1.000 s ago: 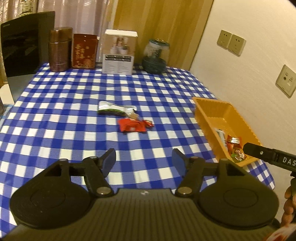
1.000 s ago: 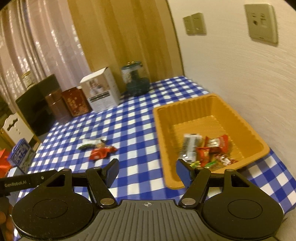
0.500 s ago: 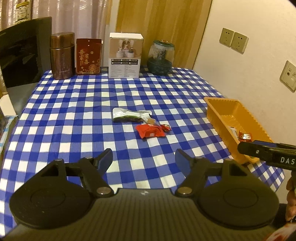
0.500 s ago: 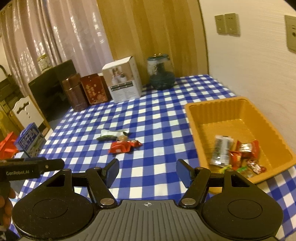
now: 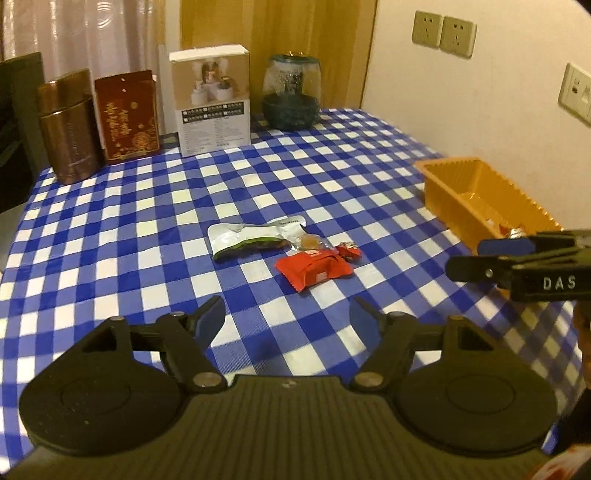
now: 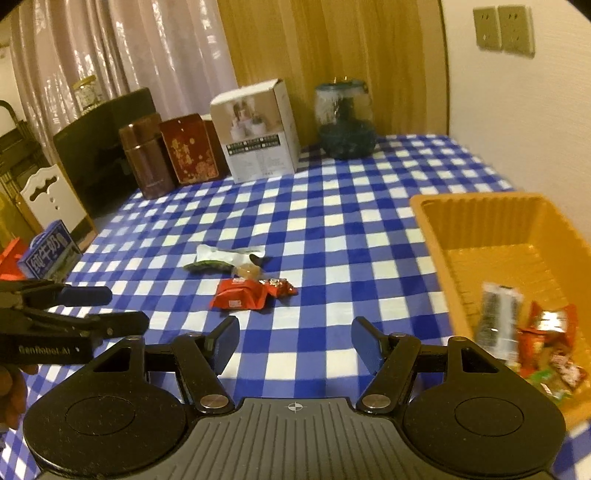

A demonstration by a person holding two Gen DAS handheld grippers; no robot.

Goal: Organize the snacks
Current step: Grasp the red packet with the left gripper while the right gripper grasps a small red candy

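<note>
A red snack packet lies mid-table on the blue checked cloth. Beside it are a small red candy, a clear-wrapped brown sweet and a white-and-green pouch. The orange tray at the right holds several wrapped snacks. My left gripper hovers open just short of the red packet, nothing between its fingers. My right gripper is open and empty too, left of the tray; its side shows in the left wrist view.
Along the back edge stand a copper canister, a red tin, a white box and a glass jar. A wall with sockets borders the right side. A blue carton and a chair sit off the table's left.
Both grippers have swung toward the loose snacks at mid-table and come lower; the snacks look larger and nearer. The right view has turned away from the tray. Nothing was picked up.
</note>
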